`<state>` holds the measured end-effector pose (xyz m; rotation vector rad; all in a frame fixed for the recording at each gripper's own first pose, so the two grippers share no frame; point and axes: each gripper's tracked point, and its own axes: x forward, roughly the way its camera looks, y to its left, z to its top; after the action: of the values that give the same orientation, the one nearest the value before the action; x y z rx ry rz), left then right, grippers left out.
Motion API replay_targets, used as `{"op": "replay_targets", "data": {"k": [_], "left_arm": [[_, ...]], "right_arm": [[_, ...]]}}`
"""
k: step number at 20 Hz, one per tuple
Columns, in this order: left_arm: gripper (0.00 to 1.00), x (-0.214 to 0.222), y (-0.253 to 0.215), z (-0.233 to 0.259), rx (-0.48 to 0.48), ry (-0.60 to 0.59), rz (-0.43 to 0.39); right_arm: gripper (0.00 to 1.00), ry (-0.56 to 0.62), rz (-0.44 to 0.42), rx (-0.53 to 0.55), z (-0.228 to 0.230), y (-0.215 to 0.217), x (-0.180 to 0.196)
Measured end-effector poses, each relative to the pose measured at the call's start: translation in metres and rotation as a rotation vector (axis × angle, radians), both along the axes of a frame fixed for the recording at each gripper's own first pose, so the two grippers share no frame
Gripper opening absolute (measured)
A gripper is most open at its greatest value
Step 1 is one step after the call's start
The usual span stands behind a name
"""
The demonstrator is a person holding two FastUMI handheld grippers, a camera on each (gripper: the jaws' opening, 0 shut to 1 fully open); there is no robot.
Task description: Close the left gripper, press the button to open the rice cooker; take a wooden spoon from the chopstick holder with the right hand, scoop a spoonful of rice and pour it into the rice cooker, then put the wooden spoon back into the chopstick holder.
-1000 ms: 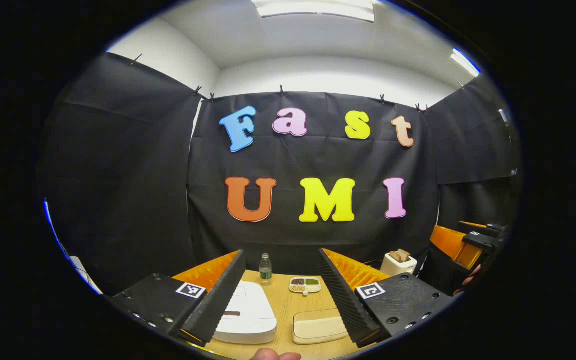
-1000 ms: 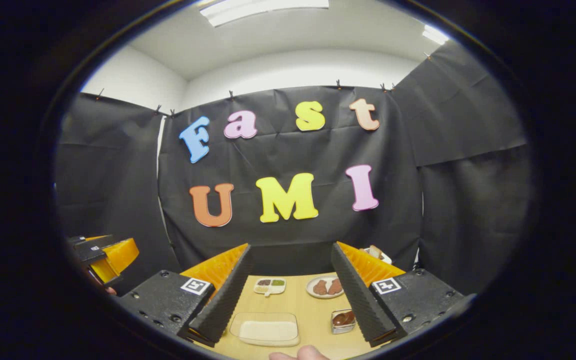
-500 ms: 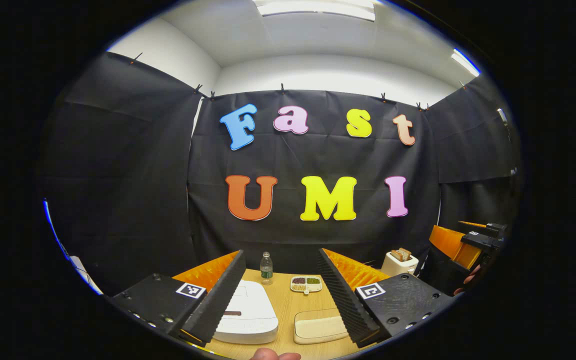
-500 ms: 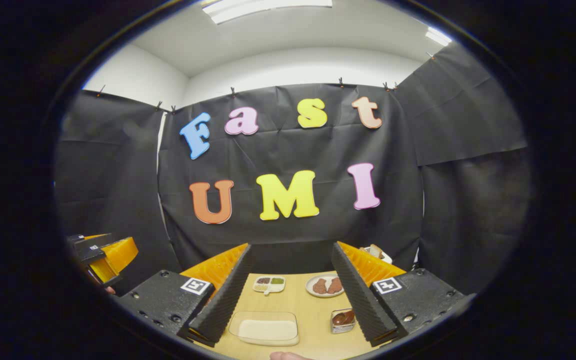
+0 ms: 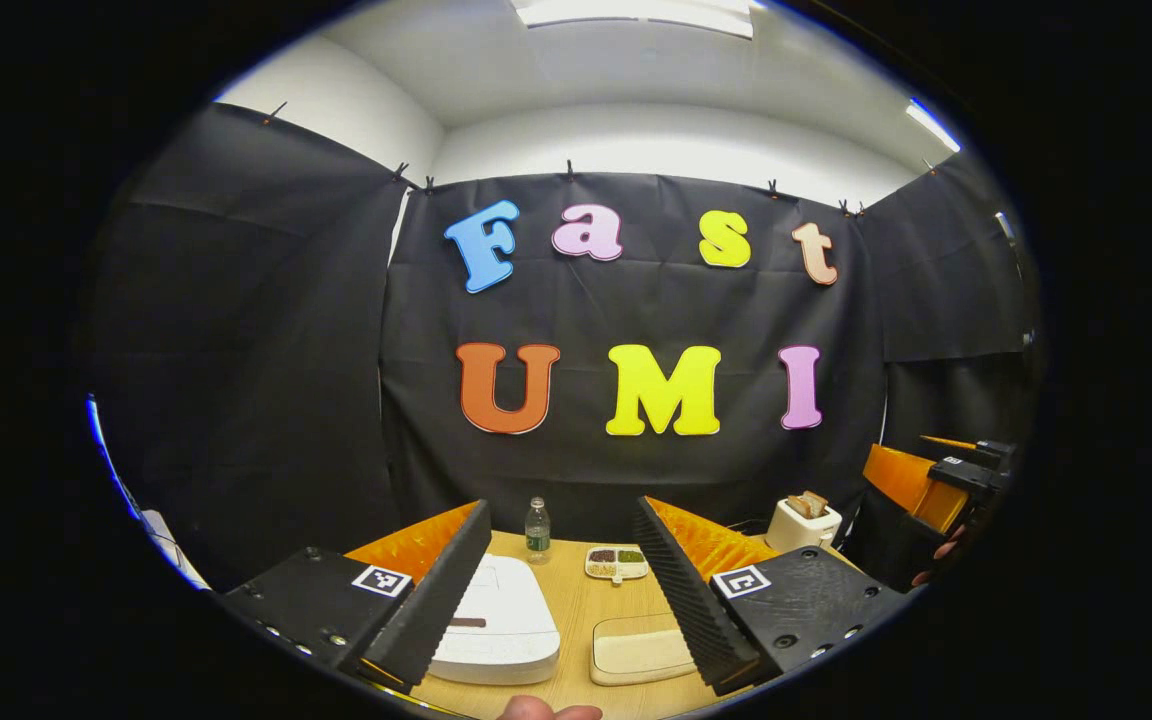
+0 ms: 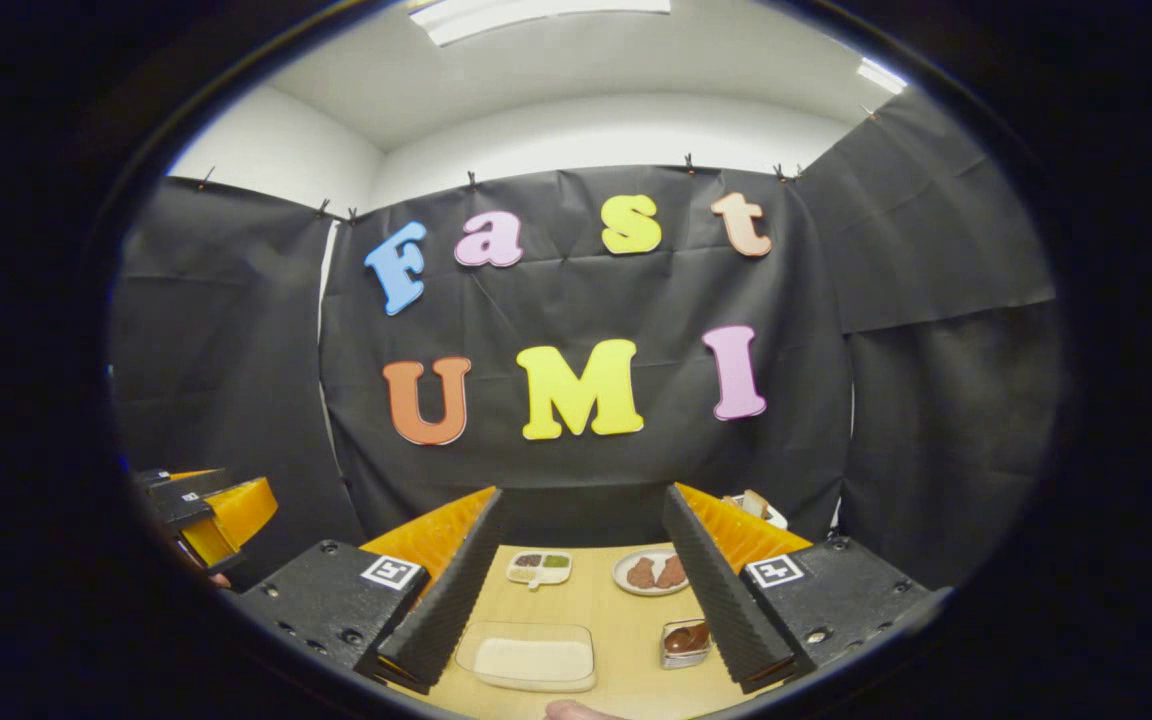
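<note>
1. The left gripper is held level above the near edge of a wooden worktop, its two fingers spread wide with nothing between them.
2. The white rice cooker sits on the worktop just ahead and slightly left of centre, lid down; the left finger hides part of it. A dark mark on the lid's near side may be the release button, though it is too small to tell.
3. The cooker lies below and forward of the left gripper, on its left side, so the left hand is the nearer one. In judgement, the fingers must first be brought together, then lowered onto the button.
4. A shallow tray of rice lies just right of the cooker; in the right gripper view the same tray sits between that gripper's fingers.
5. The right gripper is also released and empty, held level and pointing at the back wall.
6. Farther back stand a water bottle, a divided dish and a toaster.
</note>
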<state>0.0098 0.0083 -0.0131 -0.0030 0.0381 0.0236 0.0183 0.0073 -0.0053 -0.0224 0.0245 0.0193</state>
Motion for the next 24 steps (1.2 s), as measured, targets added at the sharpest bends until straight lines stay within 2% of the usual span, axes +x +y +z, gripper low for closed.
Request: {"op": "replay_targets", "data": {"k": [1,10,15,17,18,19,20,22,24], "left_arm": [[0.94,0.0,0.001,-0.001,-0.001,0.005,0.002],[0.94,-0.009,0.013,-0.025,0.0,0.058,0.051],[0.94,-0.004,0.028,-0.056,0.016,0.161,0.082],[0.89,-0.003,0.033,-0.066,0.017,0.205,0.093],[0.65,-0.003,0.036,-0.072,0.01,0.229,0.095],[0.79,-0.003,0.037,-0.074,0.006,0.252,0.095],[0.64,-0.001,0.039,-0.08,0.006,0.27,0.097],[0.28,0.002,0.05,-0.089,0.013,0.304,0.121],[0.11,0.006,0.055,-0.1,-0.005,0.347,0.119]], "right_arm": [[1.0,0.001,0.002,0.0,0.0,0.0,0.0],[0.98,0.042,0.009,-0.007,-0.025,-0.012,0.004],[1.0,0.072,0.018,-0.025,-0.042,-0.016,0.009],[1.0,0.079,0.016,-0.023,-0.045,-0.021,0.012],[1.0,0.079,0.014,-0.021,-0.045,-0.023,0.014],[1.0,0.079,0.01,-0.017,-0.045,-0.026,0.017],[1.0,0.079,0.007,-0.015,-0.046,-0.029,0.019],[1.0,0.078,0.0,-0.009,-0.047,-0.034,0.024],[1.0,0.085,-0.008,-0.001,-0.051,-0.039,0.03]]}}
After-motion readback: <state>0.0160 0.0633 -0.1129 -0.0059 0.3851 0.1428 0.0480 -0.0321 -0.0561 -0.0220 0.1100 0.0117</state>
